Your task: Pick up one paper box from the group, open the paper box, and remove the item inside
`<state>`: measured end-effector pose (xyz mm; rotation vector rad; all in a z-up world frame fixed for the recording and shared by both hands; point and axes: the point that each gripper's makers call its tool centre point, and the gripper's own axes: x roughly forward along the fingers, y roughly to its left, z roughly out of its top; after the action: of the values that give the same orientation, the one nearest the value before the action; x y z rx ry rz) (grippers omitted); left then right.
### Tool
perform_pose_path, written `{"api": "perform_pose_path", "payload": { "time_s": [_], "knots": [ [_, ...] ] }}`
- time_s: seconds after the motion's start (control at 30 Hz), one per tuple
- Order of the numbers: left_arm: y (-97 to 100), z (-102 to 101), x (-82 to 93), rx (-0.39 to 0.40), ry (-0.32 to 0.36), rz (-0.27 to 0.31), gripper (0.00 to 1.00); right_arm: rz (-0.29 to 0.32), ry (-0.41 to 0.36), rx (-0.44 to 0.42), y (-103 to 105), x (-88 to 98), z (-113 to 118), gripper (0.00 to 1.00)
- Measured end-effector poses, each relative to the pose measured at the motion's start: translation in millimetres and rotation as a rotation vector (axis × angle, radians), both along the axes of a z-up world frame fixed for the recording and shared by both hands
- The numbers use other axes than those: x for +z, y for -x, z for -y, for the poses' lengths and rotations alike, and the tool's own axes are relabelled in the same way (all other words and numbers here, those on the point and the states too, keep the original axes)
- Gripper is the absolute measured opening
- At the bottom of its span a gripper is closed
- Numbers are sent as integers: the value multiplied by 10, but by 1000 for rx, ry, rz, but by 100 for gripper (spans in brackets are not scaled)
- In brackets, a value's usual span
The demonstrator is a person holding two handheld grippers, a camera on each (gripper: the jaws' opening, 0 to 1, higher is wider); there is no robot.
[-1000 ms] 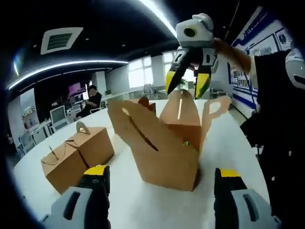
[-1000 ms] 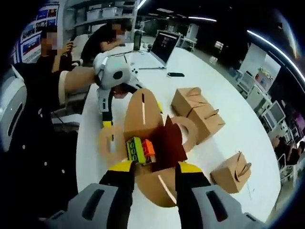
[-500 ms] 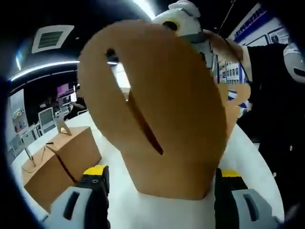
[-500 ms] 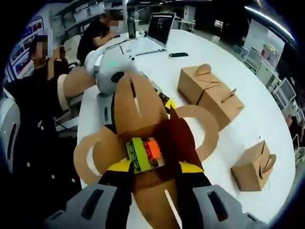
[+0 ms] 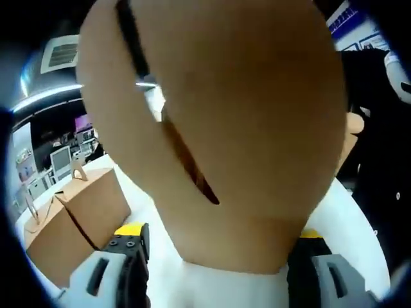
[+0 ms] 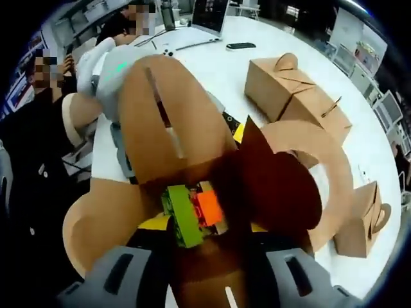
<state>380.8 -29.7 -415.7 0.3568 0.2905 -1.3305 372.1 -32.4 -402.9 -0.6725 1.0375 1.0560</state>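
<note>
Brown paper box (image 6: pixel 192 160) with rounded flaps is wide open right up against both your cameras, sitting on the white table (image 6: pixel 231 64). Down inside it you've got a green and orange toy block piece (image 6: pixel 191 213), right between your right gripper (image 6: pixel 204 224) jaws; they're narrow, but I can't tell if they actually pinch it. In the left gripper view, a big rounded flap (image 5: pixel 225 128) stands between your left gripper (image 5: pixel 218 240) jaws, which are spread wide and holding nothing. Two closed brown boxes (image 5: pixel 67 215) sit together off to the side, near the open one. Another small closed box (image 6: pixel 363 221) sits further out, and a laptop (image 6: pixel 209 9) at the far end.
</note>
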Motion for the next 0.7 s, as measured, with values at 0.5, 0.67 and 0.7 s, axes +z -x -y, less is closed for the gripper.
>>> {"api": "perform_pose_path", "payload": {
  "time_s": [0.5, 0.67, 0.7],
  "knots": [
    [15, 9, -22, -3, 10, -13, 87, 6, 24, 112, 151, -68, -92, 33],
    [9, 6, -29, 0, 6, -13, 87, 40, 40, 145, 174, -44, -78, 33],
    [7, 5, -29, 1, 6, -14, 87, 42, 46, 148, 175, -41, -71, 33]
  ]
}}
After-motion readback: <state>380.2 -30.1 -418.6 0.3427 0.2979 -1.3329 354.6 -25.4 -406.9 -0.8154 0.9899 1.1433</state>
